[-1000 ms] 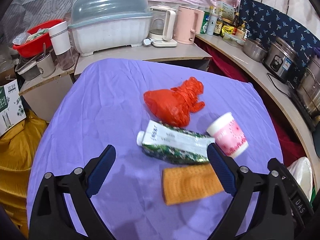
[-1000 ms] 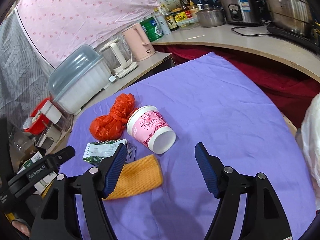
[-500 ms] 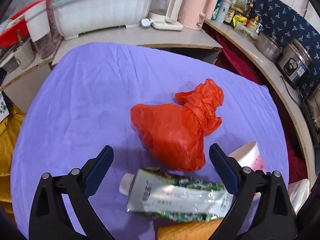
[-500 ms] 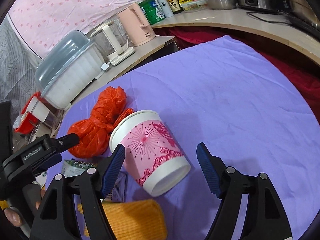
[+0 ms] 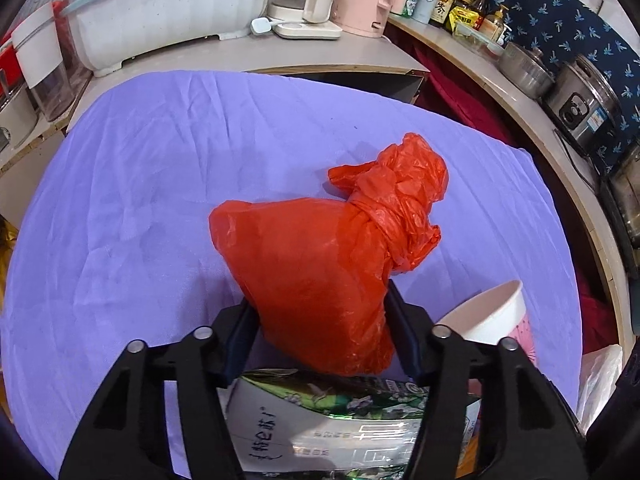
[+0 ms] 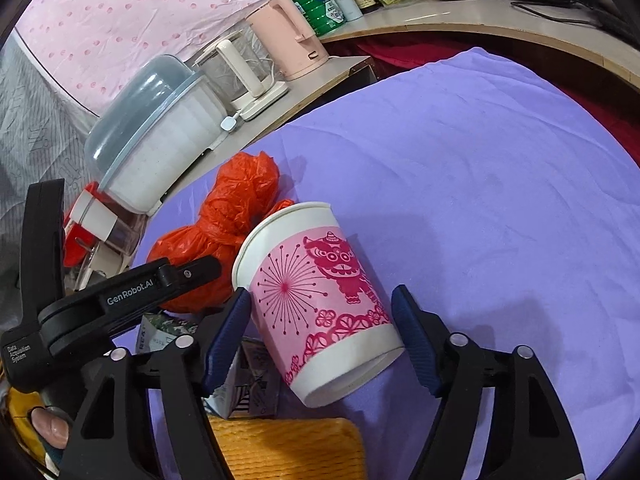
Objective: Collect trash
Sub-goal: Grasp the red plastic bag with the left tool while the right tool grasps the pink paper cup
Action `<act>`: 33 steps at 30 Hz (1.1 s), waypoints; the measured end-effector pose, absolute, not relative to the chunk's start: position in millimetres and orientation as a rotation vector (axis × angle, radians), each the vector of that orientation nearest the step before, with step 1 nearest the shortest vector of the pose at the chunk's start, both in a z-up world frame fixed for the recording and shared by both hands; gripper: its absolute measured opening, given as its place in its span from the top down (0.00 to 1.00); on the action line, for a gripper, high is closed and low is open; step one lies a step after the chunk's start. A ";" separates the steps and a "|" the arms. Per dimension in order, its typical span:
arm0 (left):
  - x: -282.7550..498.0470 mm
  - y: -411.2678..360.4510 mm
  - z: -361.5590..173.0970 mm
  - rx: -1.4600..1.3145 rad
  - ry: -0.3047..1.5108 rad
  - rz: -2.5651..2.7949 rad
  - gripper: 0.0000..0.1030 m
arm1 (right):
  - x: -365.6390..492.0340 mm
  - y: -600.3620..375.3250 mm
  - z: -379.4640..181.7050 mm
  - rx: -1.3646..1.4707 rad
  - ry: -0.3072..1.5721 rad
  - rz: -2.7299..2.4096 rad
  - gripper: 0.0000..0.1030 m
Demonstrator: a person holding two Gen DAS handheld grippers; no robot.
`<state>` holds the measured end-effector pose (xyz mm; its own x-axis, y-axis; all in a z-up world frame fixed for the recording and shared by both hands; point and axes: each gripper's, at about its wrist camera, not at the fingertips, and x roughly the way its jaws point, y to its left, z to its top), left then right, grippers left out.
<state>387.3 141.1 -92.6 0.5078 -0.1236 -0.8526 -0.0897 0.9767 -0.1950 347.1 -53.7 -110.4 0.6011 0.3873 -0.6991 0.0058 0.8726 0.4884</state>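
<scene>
A tied red plastic bag lies on the purple cloth. My left gripper has closed its jaws against the bag's near end. Below it lies a green and white carton. A pink and white paper cup lies on its side between the jaws of my right gripper, which is open with gaps on both sides. The cup's rim also shows in the left wrist view. The red bag and the left gripper's body show at the left of the right wrist view.
An orange knitted cloth lies under my right gripper. Behind the table a counter holds a covered dish rack, a glass kettle, a pink kettle, bottles and steel pots. A white bag hangs at the right.
Both grippers moved forward. The left jaws narrowed from wide open onto the red bag. The right gripper came down around the cup and stays open.
</scene>
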 end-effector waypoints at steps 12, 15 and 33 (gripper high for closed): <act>365.9 138.0 -48.6 -0.206 0.940 -0.032 0.62 | 318.5 -81.1 -74.9 0.492 0.812 0.185 0.56; 355.3 134.1 -28.7 -0.205 0.906 -0.048 0.62 | 305.3 -94.7 -59.1 0.509 0.778 0.166 0.56; 253.9 56.5 39.3 -0.117 0.815 -0.183 0.62 | 202.3 -172.3 6.0 0.566 0.621 0.067 0.56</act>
